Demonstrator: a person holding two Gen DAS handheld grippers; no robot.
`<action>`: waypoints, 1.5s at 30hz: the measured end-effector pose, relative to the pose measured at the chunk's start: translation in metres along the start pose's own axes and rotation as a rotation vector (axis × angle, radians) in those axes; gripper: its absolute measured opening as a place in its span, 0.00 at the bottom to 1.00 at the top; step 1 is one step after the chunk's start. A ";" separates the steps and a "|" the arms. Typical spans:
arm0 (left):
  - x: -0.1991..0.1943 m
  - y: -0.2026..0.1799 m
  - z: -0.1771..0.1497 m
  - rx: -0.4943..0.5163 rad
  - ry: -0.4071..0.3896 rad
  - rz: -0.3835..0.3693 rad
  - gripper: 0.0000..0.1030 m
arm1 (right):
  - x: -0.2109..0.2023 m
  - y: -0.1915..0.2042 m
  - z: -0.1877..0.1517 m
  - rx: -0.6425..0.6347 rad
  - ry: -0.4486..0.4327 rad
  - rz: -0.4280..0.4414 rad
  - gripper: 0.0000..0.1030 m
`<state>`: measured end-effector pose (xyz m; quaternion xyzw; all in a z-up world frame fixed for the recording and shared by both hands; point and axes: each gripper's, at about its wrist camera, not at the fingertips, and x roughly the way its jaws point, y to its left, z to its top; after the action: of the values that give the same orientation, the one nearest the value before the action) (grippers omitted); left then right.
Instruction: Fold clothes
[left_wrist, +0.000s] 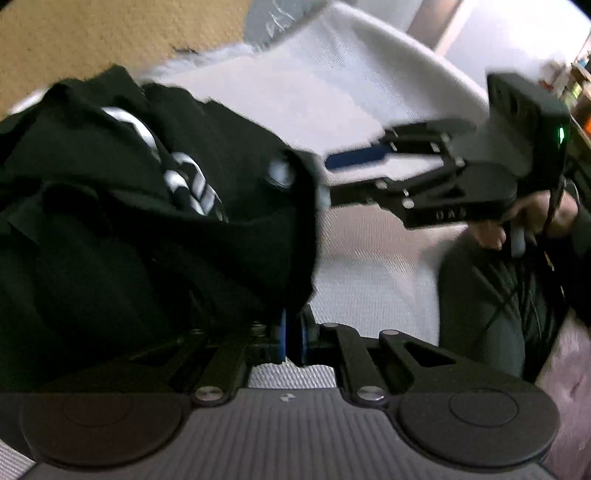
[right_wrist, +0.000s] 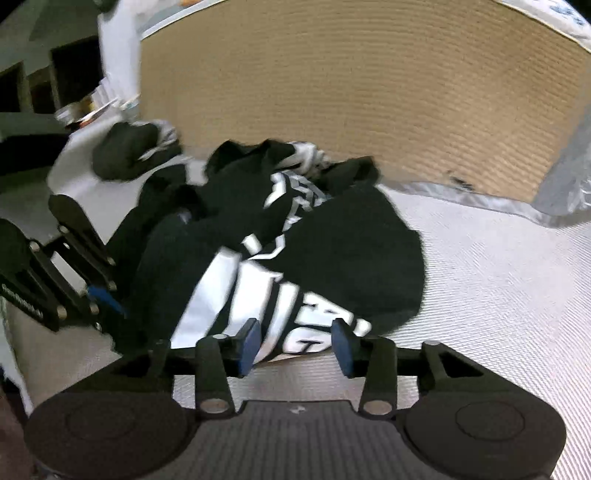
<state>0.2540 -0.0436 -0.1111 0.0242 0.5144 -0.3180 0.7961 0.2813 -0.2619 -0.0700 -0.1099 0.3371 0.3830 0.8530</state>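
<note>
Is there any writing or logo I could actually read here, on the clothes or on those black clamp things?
Nothing reads cleanly.
Black garment: big white block print, crumpled and blurred; one shape near the right gripper looks like a "G", the rest is unreadable.
Right gripper arm: raised letters, perhaps "UAL", seen at an angle, not certain.
Left gripper arm: a line of small raised text, too blurred to read.

White woven bed cover (right_wrist: 498, 280), ribbed texture, fills the lower field in both views. Tan ribbed headboard (right_wrist: 351, 92) stands upright behind it; a grey crinkled sheet (right_wrist: 569, 173) lies at its right end, along the cover's far edge. Dark shelving (right_wrist: 44, 85) at far left, contents too blurred to identify.
</note>
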 end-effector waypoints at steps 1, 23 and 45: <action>0.005 -0.005 -0.002 0.030 0.019 0.015 0.07 | 0.001 0.004 0.001 -0.018 0.006 0.010 0.47; 0.029 -0.027 -0.015 0.081 0.077 0.040 0.07 | 0.017 0.057 0.024 -0.185 0.008 0.124 0.56; 0.032 -0.054 -0.023 0.071 0.068 0.034 0.08 | 0.040 0.066 0.042 -0.113 -0.022 0.043 0.56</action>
<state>0.2158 -0.0933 -0.1328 0.0720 0.5292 -0.3215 0.7819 0.2726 -0.1753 -0.0603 -0.1465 0.3080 0.4210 0.8405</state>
